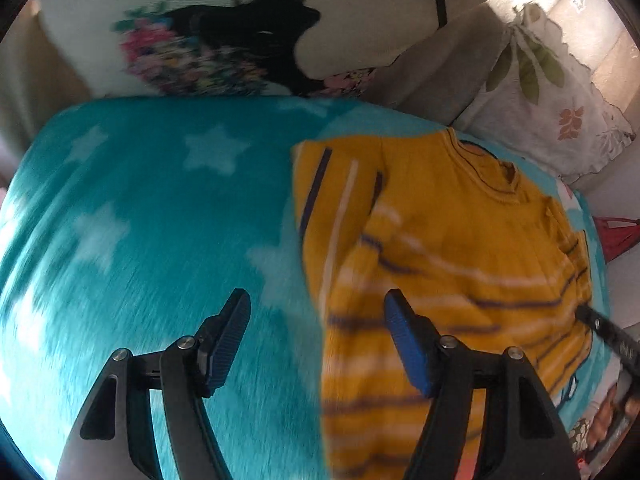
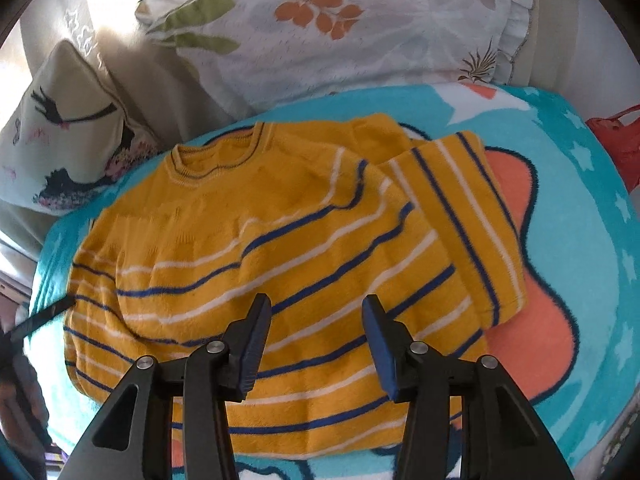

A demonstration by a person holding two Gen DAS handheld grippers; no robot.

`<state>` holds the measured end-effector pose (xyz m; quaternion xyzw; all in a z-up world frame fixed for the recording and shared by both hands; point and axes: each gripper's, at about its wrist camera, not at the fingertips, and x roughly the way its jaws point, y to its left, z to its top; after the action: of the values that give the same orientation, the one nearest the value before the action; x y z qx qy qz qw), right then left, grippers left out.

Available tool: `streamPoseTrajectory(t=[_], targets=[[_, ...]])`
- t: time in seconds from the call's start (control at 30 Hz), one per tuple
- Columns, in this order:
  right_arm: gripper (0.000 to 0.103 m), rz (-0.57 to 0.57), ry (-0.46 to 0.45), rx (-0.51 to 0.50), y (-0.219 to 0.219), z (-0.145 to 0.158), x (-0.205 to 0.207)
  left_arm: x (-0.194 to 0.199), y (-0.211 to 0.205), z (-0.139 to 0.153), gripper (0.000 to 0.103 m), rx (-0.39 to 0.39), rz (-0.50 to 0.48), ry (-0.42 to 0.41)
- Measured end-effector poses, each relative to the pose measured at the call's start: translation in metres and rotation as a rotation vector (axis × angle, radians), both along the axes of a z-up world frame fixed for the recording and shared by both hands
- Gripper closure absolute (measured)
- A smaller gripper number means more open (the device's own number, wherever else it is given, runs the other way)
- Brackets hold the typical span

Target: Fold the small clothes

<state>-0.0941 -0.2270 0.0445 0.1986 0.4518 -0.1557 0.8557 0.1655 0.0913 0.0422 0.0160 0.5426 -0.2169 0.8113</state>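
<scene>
Left gripper (image 1: 318, 334) jaws apart, empty, over sweater's edge. Right gripper (image 2: 316, 336) jaws apart, empty, above striped yellow sweater (image 2: 256, 264), flat on teal star blanket (image 2: 592, 248), sleeve folded inward. Pillows (image 2: 360, 32) behind.

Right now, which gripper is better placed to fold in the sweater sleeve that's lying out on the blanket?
Probably the right gripper. Its open jaws hang over the yellow striped sweater, with the spread sleeve close beside them. The left gripper straddles the sweater's opposite edge, half over the teal star blanket.
</scene>
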Motion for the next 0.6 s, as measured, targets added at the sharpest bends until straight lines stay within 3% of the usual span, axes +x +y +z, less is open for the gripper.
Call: streamPoseTrajectory(t=[0.13, 0.27, 0.5, 0.6], targets=[[0.052, 0.021, 0.005, 0.007, 0.015, 0.003, -0.003, 0.010, 0.003, 0.001, 0.035, -0.059, 0.037, 0.025], [0.051, 0.143, 0.005, -0.012, 0.052, 0.012, 0.010, -0.008, 0.029, -0.001, 0.034, -0.112, 0.079, 0.070], [0.045, 0.388, -0.016, 0.107, 0.127, 0.027, 0.082, -0.067, 0.061, -0.020, 0.033, -0.221, 0.098, 0.189], [0.043, 0.487, 0.023, 0.155, 0.169, 0.020, 0.124, -0.086, 0.058, -0.021, 0.031, -0.257, 0.094, 0.164]])
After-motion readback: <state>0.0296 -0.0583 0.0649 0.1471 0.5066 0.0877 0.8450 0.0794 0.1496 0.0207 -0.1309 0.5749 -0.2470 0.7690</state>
